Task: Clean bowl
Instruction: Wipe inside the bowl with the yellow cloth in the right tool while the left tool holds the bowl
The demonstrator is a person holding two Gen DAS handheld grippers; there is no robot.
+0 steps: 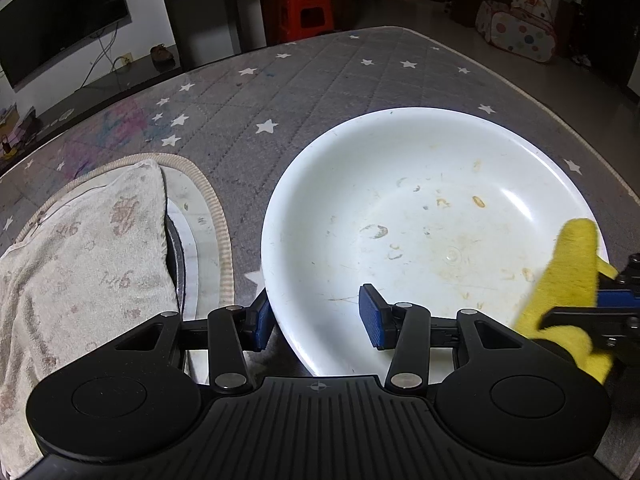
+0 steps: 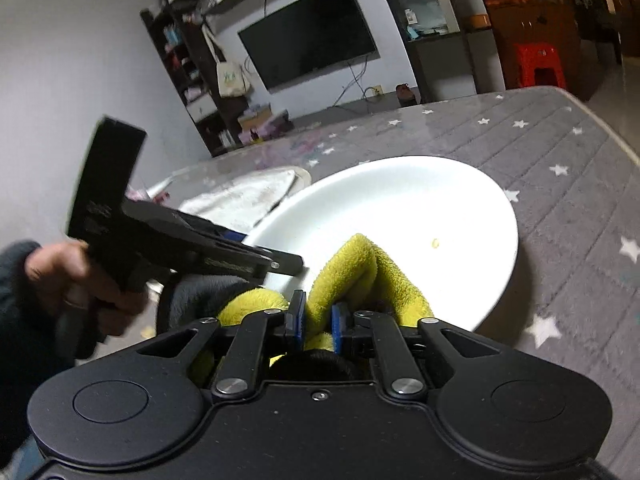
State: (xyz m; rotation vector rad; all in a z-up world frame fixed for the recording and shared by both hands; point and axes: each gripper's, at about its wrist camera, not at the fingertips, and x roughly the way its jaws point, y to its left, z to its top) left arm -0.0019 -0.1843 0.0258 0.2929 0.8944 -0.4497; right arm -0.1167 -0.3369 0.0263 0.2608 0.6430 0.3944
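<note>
The bowl (image 1: 432,240) sits on the grey starred mat (image 1: 320,80), wide, shallow and white, with dried yellowish specks (image 1: 478,201) scattered over its floor. It looks stiff and glossy, probably light plastic or melamine, so I would expect it to skate on the mat if pushed sideways without something bracing it. The rim is the sensible hold, and that is where the left gripper (image 1: 320,316) stands: its pads straddle the near rim, one outside, one inside. Whether they actually press the wall I cannot tell.

The right gripper (image 2: 318,322) has its fingers pinched tight on a yellow cloth (image 2: 360,272), soft and thick, bunched in a fold that droops over the bowl's near edge. It should mould to the curve and drag on the specks, though a dry fold may only smear them.

To the left, just beside the bowl, a pale towel (image 1: 80,248) lies over a round mat (image 1: 216,216). The far and right sides of the bowl are open, and the mat's edge lies well beyond, so wiping strokes have room there; the left gripper crowds the near rim.
</note>
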